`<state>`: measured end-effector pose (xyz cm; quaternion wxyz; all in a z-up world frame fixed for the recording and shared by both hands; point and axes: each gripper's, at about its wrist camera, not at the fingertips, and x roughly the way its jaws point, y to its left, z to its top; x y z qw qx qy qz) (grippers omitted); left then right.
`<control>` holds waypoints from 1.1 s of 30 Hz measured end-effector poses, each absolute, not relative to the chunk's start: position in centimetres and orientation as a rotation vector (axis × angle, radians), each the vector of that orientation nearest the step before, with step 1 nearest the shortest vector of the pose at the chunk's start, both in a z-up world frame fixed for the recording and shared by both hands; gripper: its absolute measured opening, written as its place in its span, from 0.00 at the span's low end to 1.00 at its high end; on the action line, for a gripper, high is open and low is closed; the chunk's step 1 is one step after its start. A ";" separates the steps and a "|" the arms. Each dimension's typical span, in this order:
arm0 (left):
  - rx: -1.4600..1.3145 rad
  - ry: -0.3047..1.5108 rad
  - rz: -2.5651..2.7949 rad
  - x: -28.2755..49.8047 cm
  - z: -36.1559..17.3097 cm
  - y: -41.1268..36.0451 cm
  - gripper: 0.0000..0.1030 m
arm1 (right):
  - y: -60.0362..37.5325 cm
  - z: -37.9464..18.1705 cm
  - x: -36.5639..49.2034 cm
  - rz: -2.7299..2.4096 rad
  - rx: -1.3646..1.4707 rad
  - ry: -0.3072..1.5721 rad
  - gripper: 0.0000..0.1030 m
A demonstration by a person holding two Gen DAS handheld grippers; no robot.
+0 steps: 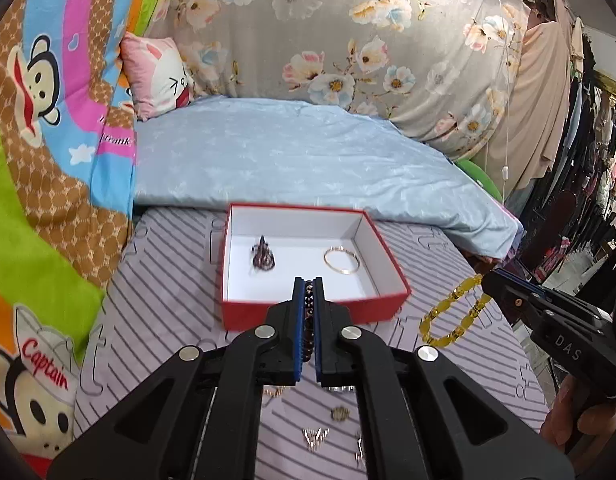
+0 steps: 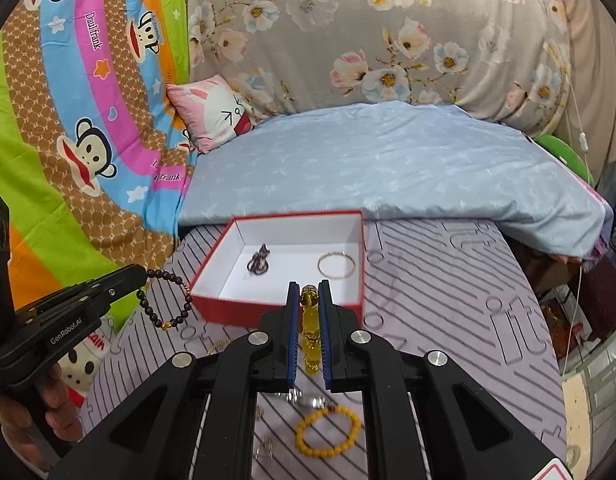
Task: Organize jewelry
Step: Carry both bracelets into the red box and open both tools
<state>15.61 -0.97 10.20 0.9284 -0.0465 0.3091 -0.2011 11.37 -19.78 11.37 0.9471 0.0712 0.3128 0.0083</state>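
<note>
- Sitting at frame centre on the striped lilac bedsheet (image 1: 176,292): a shallow red jewelry box (image 1: 308,312) with a white lining, lid off.
- Lying inside on the white floor: a dark beaded bracelet (image 1: 263,258) bunched up at the left, and a thin gold bangle (image 1: 341,261) flat at the right, well apart.
- Clamping a dark beaded bracelet (image 2: 166,300) between closed blue-padded jaws: left gripper (image 1: 308,284), hovering just at the box's near wall; in the right wrist view, beads hanging in a loop left of the box.
- Pinching a translucent yellow beaded bracelet (image 1: 454,312) with jaws closed on it: right gripper (image 2: 309,286), pointing at the box's near edge; in the left wrist view, loop dangling at the right of the box.
- Resting on the sheet at lower frame, beneath the right gripper: an opaque yellow bead bracelet (image 2: 328,432) and small metallic pieces (image 1: 316,438), too small for telling apart.
- Wrapping around the left gripper's handle at lower left of the right wrist view: a bare hand (image 2: 48,392).
</note>
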 end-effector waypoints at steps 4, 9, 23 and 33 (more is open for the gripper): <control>-0.089 0.614 -0.404 18.2 10.7 -1.6 0.03 | -19.5 11.9 14.4 0.032 0.140 0.628 0.08; -0.090 0.613 -0.391 21.3 10.4 -2.3 0.03 | -18.9 11.7 18.3 0.050 0.141 0.640 0.08; -0.110 0.729 -0.400 28.2 4.8 -4.0 0.03 | -17.3 5.3 25.7 0.120 0.193 0.782 0.08; -0.088 0.815 -0.356 30.7 0.4 -3.9 0.03 | -19.0 0.6 27.8 0.055 0.167 0.876 0.09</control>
